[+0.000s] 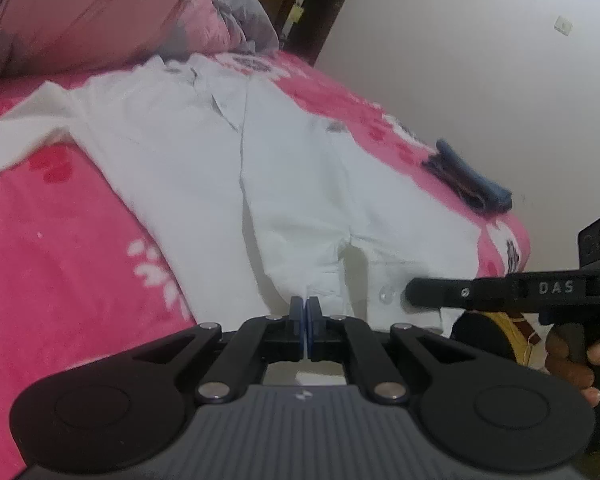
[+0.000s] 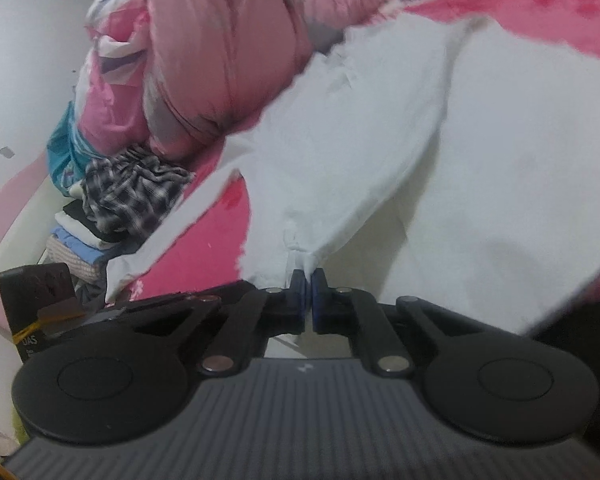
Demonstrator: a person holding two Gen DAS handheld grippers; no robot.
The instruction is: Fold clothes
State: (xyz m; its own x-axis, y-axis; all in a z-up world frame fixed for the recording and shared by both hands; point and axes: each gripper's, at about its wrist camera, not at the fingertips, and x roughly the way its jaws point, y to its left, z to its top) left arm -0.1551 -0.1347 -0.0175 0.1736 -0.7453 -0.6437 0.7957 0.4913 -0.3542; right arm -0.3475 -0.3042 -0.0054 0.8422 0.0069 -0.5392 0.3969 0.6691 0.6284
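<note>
White shirt (image 1: pixel 204 148) fabric is seen spread flat over a bed covered by a pink blanket (image 1: pixel 60 232) with a paler flower print. In the left wrist view the collar lies at the far end of the garment, the front opening runs down its middle toward the camera, and one sleeve is stretched out to the left across the blanket. A clear button (image 1: pixel 387 293) can be made out near the lower hem.

The left hand-held gripper (image 1: pixel 304 307) is clenched on the near edge of the shirt: its blue pads are pressed together, and a thin fold of white cloth is pinched between them. The right hand-held gripper (image 1: pixel 414 293) is seen from the side at the right of the same view, its black tip lying on the hem just beside the button, with fingers of the person's hand (image 1: pixel 576 360) wrapped around its handle.

In the right wrist view the right hand-held gripper (image 2: pixel 309 280) is likewise clamped tight, and a small gathered bunch of the white shirt (image 2: pixel 460 140) is held between its blue pads. The cloth fans out from that point across the bed.

A folded dark blue garment (image 1: pixel 466 182) rests on the blanket near the right edge of the bed, apart from the shirt. A bundled pink quilt (image 2: pixel 228 48) is heaped at the head of the bed. Beside it, a crumpled plaid cloth (image 2: pixel 132 192) sits atop a stack of folded clothes (image 2: pixel 80 248). A pale wall (image 1: pixel 480 60) is seen behind the bed.
</note>
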